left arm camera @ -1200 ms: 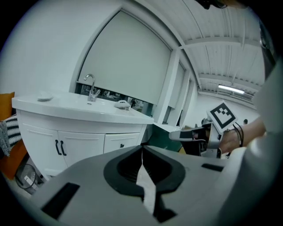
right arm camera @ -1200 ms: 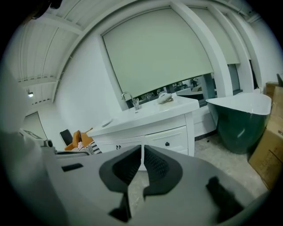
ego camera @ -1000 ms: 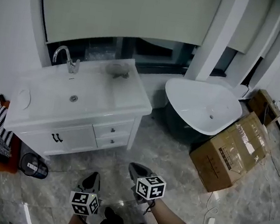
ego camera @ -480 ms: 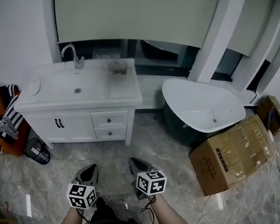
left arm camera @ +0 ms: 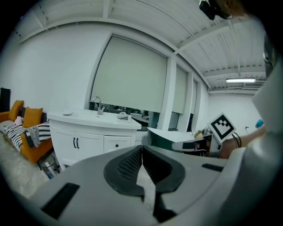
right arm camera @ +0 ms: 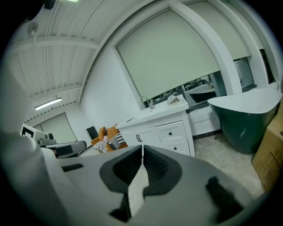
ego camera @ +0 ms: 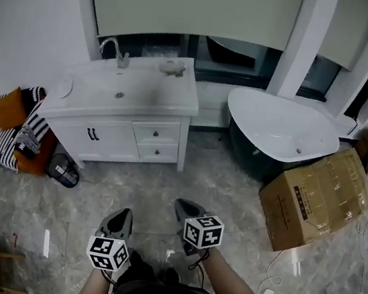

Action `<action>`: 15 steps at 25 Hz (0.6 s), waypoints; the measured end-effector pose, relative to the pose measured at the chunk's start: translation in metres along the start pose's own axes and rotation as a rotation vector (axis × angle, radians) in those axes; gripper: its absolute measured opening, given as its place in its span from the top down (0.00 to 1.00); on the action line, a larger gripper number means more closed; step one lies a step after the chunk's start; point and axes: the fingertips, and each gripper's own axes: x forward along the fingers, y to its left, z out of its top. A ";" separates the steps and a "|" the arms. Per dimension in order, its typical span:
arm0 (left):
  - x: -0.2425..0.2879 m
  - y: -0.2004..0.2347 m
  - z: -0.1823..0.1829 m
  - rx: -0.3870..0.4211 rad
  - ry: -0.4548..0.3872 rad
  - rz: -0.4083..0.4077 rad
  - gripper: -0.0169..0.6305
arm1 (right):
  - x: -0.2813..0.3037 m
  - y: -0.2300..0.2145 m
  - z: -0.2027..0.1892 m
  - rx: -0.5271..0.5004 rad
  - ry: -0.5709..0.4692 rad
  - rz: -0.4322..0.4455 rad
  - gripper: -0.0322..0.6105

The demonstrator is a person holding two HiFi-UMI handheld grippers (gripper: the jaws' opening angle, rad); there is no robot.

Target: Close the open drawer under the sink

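Left hand-held gripper (ego camera: 123,214) and right hand-held gripper (ego camera: 180,205) are both clenched shut, holding nothing.

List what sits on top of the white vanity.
On the vanity top: a chrome faucet, the basin drain, and a small pale item at the back, too small to identify. The drawers' contents are hidden behind closed fronts.

sink cabinet (ego camera: 114,139): smooth white gloss | faucet (ego camera: 114,50): shiny metal | floor (ego camera: 219,188): polished stone | box (ego camera: 319,191): matt cardboard
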 end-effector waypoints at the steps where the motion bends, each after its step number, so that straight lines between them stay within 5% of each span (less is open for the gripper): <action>1: -0.005 0.000 -0.003 0.001 0.006 0.010 0.95 | -0.001 0.002 -0.002 0.002 0.003 0.006 0.90; 15: -0.039 -0.015 -0.008 0.024 -0.010 -0.049 0.95 | -0.016 0.060 -0.016 -0.139 0.020 0.053 0.90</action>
